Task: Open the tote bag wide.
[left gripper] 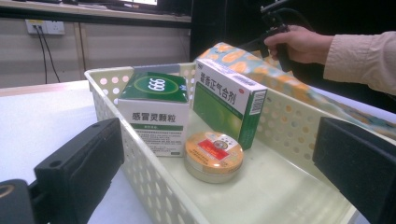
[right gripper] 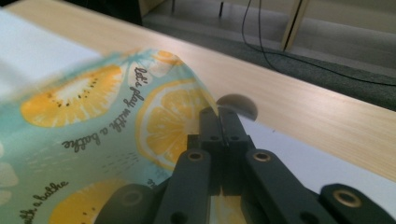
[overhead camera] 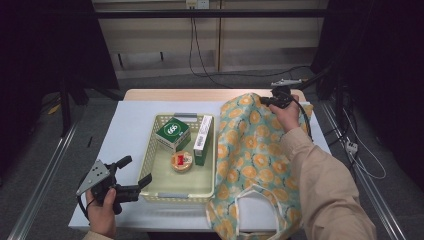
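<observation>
A teal cloth bag (overhead camera: 255,150) printed with orange fruit slices lies over the right side of the table. My right gripper (overhead camera: 263,100) is shut on its far corner, and in the right gripper view the jaws (right gripper: 218,114) pinch the printed cloth (right gripper: 93,107) together. A cream perforated basket (overhead camera: 145,160) holds a green box (overhead camera: 173,132), a tall green and white box (overhead camera: 202,140) and a round tin (overhead camera: 181,161). My left gripper (overhead camera: 136,171) stands open at the basket's near left corner, holding nothing. In the left gripper view its jaws (left gripper: 219,140) frame the basket (left gripper: 289,126).
A white cover (overhead camera: 125,130) lies on the wooden table (overhead camera: 200,94). The bag's handle loop (overhead camera: 255,195) rests near the front edge. Cables (overhead camera: 200,65) run over the floor behind, and metal rails (overhead camera: 45,175) flank the table.
</observation>
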A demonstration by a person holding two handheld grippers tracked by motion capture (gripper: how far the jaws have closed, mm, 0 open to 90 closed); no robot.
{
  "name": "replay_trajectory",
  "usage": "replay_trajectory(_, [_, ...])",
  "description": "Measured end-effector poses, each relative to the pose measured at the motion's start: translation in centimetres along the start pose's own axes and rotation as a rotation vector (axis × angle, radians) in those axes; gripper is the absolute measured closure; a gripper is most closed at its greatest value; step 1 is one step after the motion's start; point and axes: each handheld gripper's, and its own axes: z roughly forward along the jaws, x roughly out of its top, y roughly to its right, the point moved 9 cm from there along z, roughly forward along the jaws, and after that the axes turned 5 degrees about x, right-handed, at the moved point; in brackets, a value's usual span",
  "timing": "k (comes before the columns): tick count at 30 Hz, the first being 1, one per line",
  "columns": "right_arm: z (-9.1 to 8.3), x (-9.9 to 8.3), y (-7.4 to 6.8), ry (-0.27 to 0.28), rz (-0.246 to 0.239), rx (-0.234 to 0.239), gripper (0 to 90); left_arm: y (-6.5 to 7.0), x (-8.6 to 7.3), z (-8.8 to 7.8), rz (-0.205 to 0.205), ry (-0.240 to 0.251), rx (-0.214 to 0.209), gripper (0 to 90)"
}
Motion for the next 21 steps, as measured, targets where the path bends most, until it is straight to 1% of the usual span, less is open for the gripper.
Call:
replay_trajectory(1, [0.2, -0.1, 0.3, -0.013, -0.004, -0.010, 90.0, 0.0, 0.0, 0.0, -0.005, 0.003, -0.001, 2.1])
replay_trajectory(2, [0.4, -0.2, 0.4, -0.019, -0.013, -0.003, 86.2, 0.0, 0.0, 0.0, -0.006, 0.004, -0.001, 2.1])
replay_trajectory(4, [0.6, -0.4, 0.5, -0.033, -0.036, -0.037, 68.1, -0.1, 0.0, -0.1, -0.001, 0.003, 0.000, 2.1])
replay_trajectory(5, [0.7, -0.6, 0.3, -0.052, -0.065, -0.026, 63.3, -0.1, 0.1, -0.1, -0.004, 0.007, -0.002, 2.1])
replay_trajectory(6, [0.6, -0.7, -0.1, -0.061, -0.088, -0.025, 55.1, -0.1, 0.0, -0.1, -0.003, 0.004, -0.002, 2.1])
replay_trajectory(7, [0.5, -0.7, -0.5, -0.058, -0.104, -0.015, 46.0, -0.1, 0.0, -0.1, -0.007, 0.007, 0.002, 2.1])
replay_trajectory(8, [0.1, -0.8, -1.4, -0.053, -0.127, 0.010, 39.6, -0.1, 0.0, -0.1, -0.005, 0.003, -0.002, 2.1])
replay_trajectory(9, [-0.3, -1.0, -1.9, -0.058, -0.145, 0.016, 35.3, 0.0, -0.1, -0.1, 0.000, 0.000, -0.005, 2.1])
replay_trajectory(10, [-0.7, -1.1, -2.4, -0.057, -0.159, 0.025, 32.4, 0.0, -0.1, -0.1, 0.002, 0.000, -0.007, 2.1])
replay_trajectory(11, [-0.7, -1.1, -2.4, -0.057, -0.159, 0.025, 32.4, 0.1, -0.1, -0.1, 0.001, -0.003, -0.008, 2.1])
replay_trajectory(12, [-1.1, -1.3, -2.9, -0.055, -0.166, 0.033, 30.0, 0.1, -0.2, -0.1, 0.002, -0.004, -0.009, 2.1])
replay_trajectory(14, [-2.2, -1.8, -4.1, -0.058, -0.175, 0.068, 28.5, 0.2, -0.2, 0.0, 0.005, -0.005, -0.012, 2.1])
replay_trajectory(15, [-3.4, -2.2, -5.4, -0.049, -0.189, 0.100, 26.7, 0.2, -0.2, -0.1, 0.009, -0.007, -0.013, 2.1])
replay_trajectory(16, [-3.4, -2.2, -5.4, -0.049, -0.189, 0.100, 26.7, 0.3, -0.2, -0.1, 0.009, -0.006, -0.013, 2.1])
replay_trajectory(17, [-4.1, -2.5, -5.9, -0.053, -0.197, 0.111, 24.2, 0.3, -0.2, -0.1, 0.010, -0.006, -0.013, 2.1])
replay_trajectory(19, [-5.5, -3.0, -7.2, -0.032, -0.186, 0.149, 23.0, 0.4, -0.1, -0.2, 0.005, -0.002, -0.014, 2.1])
replay_trajectory(20, [-6.2, -3.3, -7.9, -0.031, -0.192, 0.162, 23.0, 0.5, -0.1, -0.2, 0.008, -0.002, -0.015, 2.1])
replay_trajectory(21, [-7.4, -4.1, -9.1, -0.028, -0.199, 0.180, 22.7, 0.5, -0.1, -0.2, 0.009, -0.003, -0.014, 2.1])
